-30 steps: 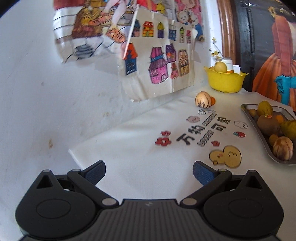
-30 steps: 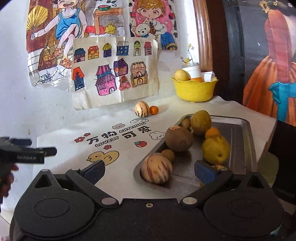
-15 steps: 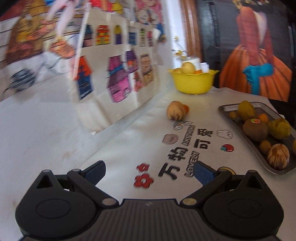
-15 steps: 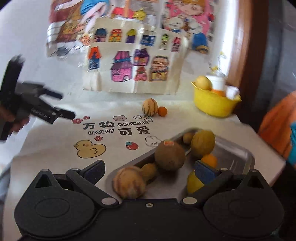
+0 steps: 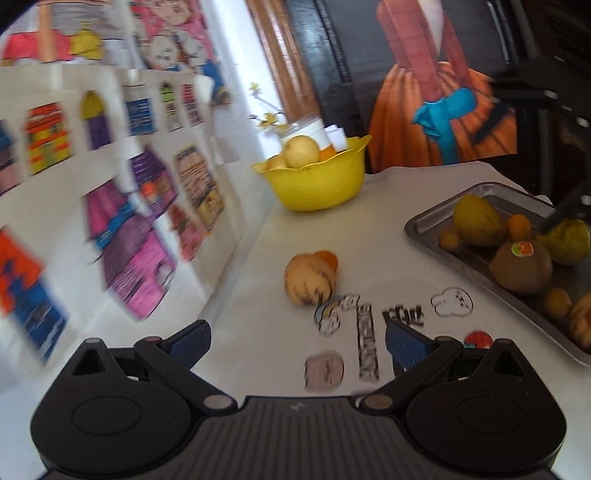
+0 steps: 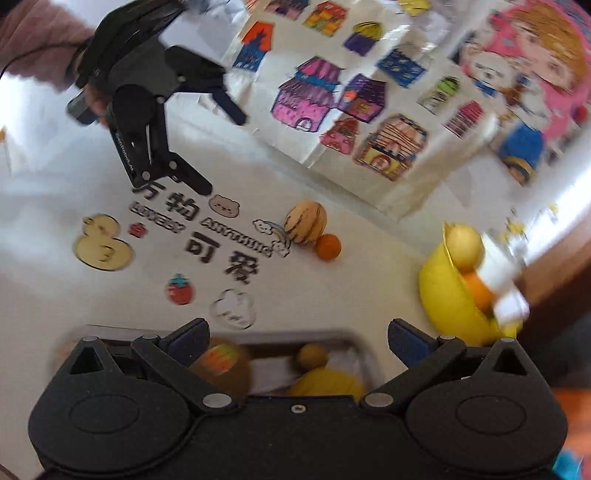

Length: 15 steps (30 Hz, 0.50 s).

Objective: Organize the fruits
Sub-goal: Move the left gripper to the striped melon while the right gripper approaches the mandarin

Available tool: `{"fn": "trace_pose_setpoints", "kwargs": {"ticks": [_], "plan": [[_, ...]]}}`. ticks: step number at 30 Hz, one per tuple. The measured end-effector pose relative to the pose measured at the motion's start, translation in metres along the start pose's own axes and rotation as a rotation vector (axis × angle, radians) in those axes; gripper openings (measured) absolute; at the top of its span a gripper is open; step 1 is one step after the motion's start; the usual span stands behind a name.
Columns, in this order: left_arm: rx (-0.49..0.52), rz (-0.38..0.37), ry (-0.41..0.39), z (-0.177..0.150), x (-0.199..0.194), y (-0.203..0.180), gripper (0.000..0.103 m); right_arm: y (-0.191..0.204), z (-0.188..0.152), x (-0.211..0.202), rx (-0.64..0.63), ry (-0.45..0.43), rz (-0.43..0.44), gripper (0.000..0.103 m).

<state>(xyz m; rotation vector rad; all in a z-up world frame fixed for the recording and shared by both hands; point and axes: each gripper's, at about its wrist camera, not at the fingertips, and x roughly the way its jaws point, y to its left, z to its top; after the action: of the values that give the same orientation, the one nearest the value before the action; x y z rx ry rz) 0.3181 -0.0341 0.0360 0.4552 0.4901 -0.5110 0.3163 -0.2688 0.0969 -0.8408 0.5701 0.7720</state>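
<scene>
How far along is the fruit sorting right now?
Some fruit already sits in the yellow bowl. Both tools, left and right, are open and empty. Left: a striped fruit and small orange loose on the cloth, several more in the metal tray.

- Left gripper: fingers spread wide, nothing between the blue pads, pointing forward and slightly down over the counter.
- In the right wrist view the left gripper shows from the side, up off the counter, tilted, jaws apart and empty.
- A hand grips its black handle from behind; a pinkish sleeve covers the forearm at the upper left.
- Right gripper: fingers wide apart, pads bare, holding nothing, angled downward; the view is rolled, so the gripper looks tilted.
</scene>
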Motion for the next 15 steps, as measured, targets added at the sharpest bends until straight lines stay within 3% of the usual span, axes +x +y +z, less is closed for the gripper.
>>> {"fn": "trace_pose_setpoints", "kwargs": {"ticks": [4,9,15], "plan": [[0.063,-0.026,-0.009,0.006,0.026,-0.001,0.103,-0.018,0.02,0.034,-0.137,0.033,0.031,0.102],[0.15,-0.058,-0.027,0.008,0.05,0.001,0.103,-0.034,0.04,0.069,-0.221,0.05,0.085,0.102],[0.129,-0.089,-0.029,0.009,0.075,0.011,0.103,-0.047,0.058,0.12,-0.287,0.096,0.086,0.095]]}}
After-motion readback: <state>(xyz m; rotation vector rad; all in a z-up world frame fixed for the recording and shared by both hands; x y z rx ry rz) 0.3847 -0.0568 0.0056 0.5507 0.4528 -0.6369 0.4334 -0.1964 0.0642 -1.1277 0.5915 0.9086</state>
